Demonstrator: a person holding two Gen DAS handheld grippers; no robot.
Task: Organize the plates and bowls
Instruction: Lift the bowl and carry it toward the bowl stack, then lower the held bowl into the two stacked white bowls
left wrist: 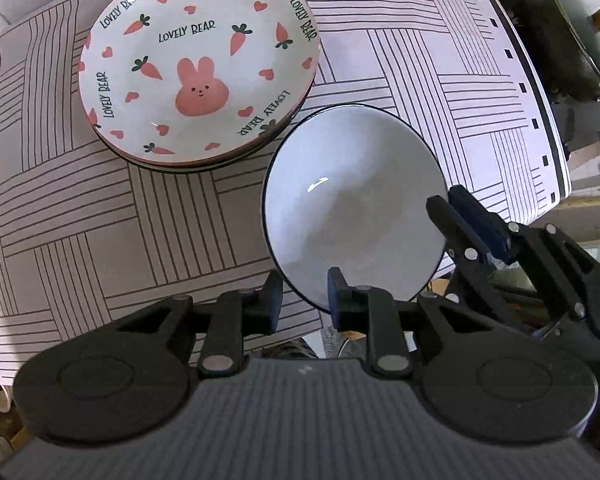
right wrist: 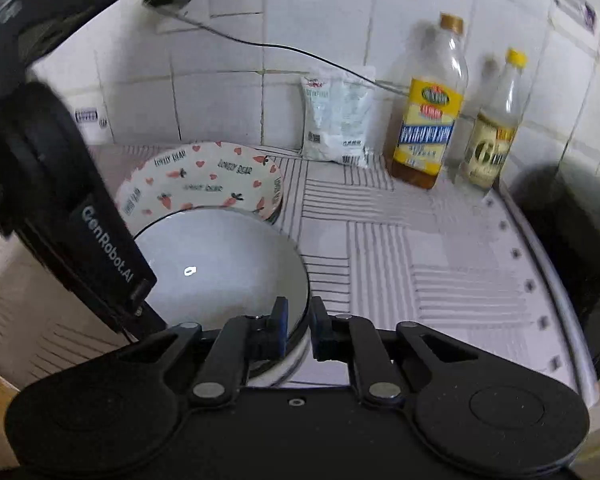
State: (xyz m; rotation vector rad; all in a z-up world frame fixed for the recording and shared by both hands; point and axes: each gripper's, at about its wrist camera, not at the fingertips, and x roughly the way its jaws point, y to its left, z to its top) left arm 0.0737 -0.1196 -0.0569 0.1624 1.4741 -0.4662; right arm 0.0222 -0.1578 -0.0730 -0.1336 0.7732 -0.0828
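Holding the white bowl (left wrist: 352, 204) by its rim, I have both sets of fingers pinched shut on it: the left gripper (left wrist: 305, 300) at the near edge, the right gripper (right wrist: 298, 332) on the right edge. It sits near the right of the bunny plate (left wrist: 198, 64) stack on the table (left wrist: 60, 220). If I pull unevenly, the thin, smooth rim could slip out and the bowl might knock the plates.

"LOVELY BEAR" repeats across the bunny plate (left wrist: 198, 64); "GenRobot.AI" runs along the left gripper (right wrist: 108, 248) body; bottle labels unreadable.
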